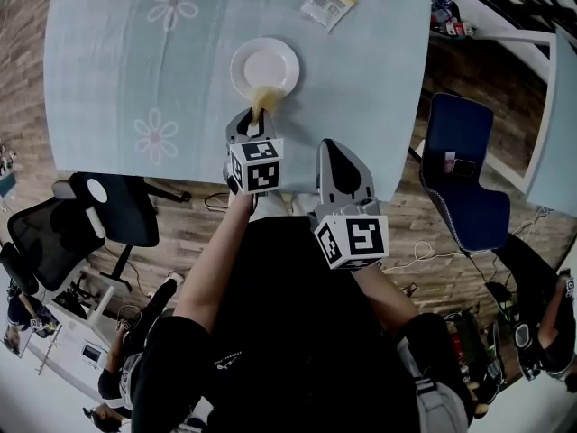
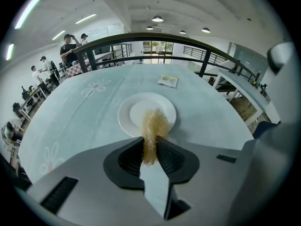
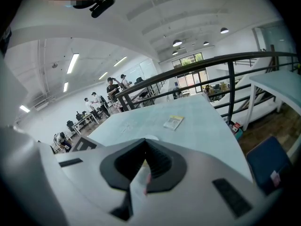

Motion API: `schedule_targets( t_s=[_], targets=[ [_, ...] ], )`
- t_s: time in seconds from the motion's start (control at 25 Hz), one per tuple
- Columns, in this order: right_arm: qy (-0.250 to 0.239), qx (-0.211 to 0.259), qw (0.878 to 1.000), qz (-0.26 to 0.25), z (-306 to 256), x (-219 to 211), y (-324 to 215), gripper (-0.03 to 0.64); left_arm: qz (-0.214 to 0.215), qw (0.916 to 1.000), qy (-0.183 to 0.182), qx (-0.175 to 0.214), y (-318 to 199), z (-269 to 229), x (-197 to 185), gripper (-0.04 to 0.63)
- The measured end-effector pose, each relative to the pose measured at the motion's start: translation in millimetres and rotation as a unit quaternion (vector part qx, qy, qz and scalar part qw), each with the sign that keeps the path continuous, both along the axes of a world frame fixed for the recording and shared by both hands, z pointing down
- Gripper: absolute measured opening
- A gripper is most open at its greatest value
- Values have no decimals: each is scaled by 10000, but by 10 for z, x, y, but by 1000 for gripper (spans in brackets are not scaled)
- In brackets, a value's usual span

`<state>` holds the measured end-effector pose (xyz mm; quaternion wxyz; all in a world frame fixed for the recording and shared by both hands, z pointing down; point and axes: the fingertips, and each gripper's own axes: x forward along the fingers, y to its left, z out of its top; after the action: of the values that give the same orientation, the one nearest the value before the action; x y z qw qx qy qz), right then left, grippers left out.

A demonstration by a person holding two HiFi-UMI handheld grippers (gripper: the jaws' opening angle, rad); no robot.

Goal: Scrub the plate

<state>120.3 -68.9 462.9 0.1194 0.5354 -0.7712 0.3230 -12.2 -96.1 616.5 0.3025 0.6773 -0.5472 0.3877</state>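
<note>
A white plate (image 1: 264, 69) sits on the pale blue tablecloth (image 1: 108, 70), near the table's front edge. My left gripper (image 1: 253, 118) is shut on a yellow mesh scrubber (image 1: 262, 100), whose tip reaches the plate's near rim. In the left gripper view the scrubber (image 2: 153, 131) sticks out of the left gripper (image 2: 150, 147) over the near half of the plate (image 2: 141, 108). My right gripper (image 1: 337, 164) is shut and empty, at the table's front edge right of the left one. In the right gripper view only a sliver of the plate (image 3: 151, 138) shows above the right gripper (image 3: 145, 146).
A yellow-and-white packet (image 1: 327, 4) lies on the table beyond the plate, to the right. A blue chair (image 1: 464, 179) stands off the table's right corner and a black office chair (image 1: 99, 210) at the left. A dark railing (image 2: 155, 37) runs behind the table.
</note>
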Motion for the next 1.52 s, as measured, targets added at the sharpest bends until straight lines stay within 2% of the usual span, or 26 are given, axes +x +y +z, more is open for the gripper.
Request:
schedule_targets(
  t_s=[0.36,0.84,1.08,1.36,1.52],
  targets=[
    [4,29,9999,-110,-10,-57,-25,9,-210,9994,-273,-6,-24,27,-335,80],
    [1,-52,10000,-27,-2,-22,0,9,-778,9958,-474,109,-151,-13,-790,80],
    [41,-27,10000,1,12,-42,60,9,-813,9952,-511,187,-211,-2,-863,80],
    [162,9,9995,288,-12,-23,154,9,-798,9948,-529,348,-391,-11,-984,80],
    [267,57,9990,363,-48,-82,232,9,-746,9950,-383,535,-441,-103,-1062,80]
  ],
)
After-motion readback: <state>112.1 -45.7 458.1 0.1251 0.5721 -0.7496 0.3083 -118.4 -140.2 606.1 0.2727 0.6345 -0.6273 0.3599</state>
